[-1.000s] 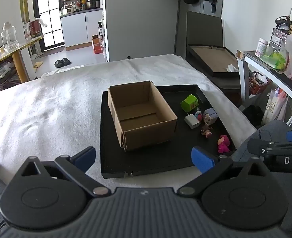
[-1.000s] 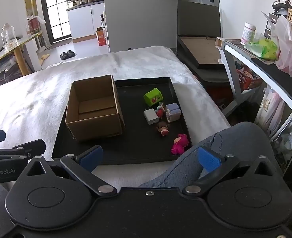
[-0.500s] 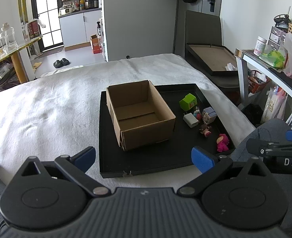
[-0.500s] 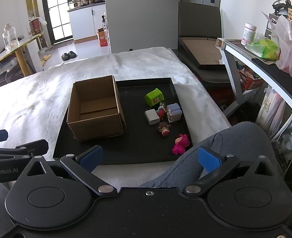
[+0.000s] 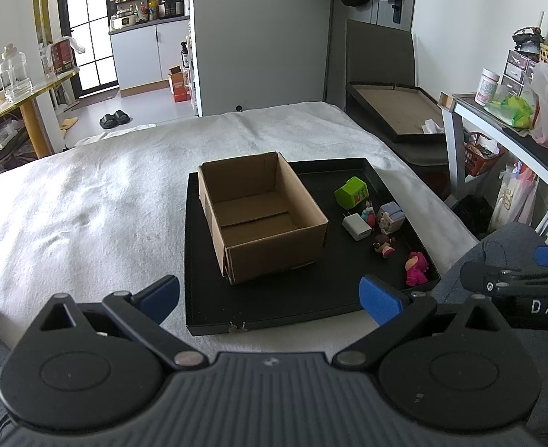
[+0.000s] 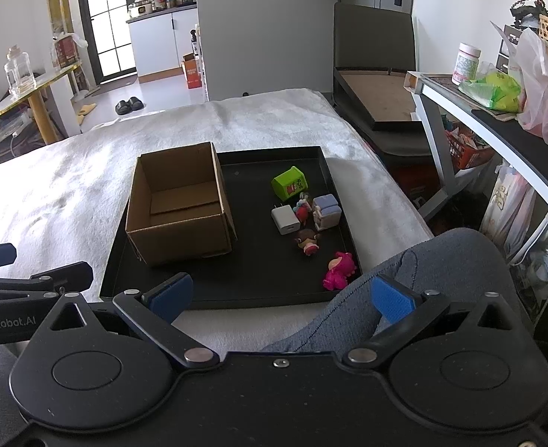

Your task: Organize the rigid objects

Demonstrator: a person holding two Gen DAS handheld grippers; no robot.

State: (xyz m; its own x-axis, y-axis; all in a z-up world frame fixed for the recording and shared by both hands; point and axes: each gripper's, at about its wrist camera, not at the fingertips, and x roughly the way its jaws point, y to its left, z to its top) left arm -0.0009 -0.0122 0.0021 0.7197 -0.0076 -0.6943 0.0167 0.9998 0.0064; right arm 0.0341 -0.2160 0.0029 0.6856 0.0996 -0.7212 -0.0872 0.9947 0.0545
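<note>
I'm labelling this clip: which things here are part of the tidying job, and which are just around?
Job: cardboard box, black tray, green block, white charger, lilac toy, brown-haired figurine, pink plush figure.

Lying about: glass jar, slippers, white tub, plastic bag.

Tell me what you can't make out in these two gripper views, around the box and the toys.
- Cardboard box: the right wrist view hides its near inside floor behind the front wall.
- Green block: its printed label is too small to read in either view.
- Small figure between white charger and pale cube: too small to identify.
- Black tray: near right corner hidden by the person's knee.
</note>
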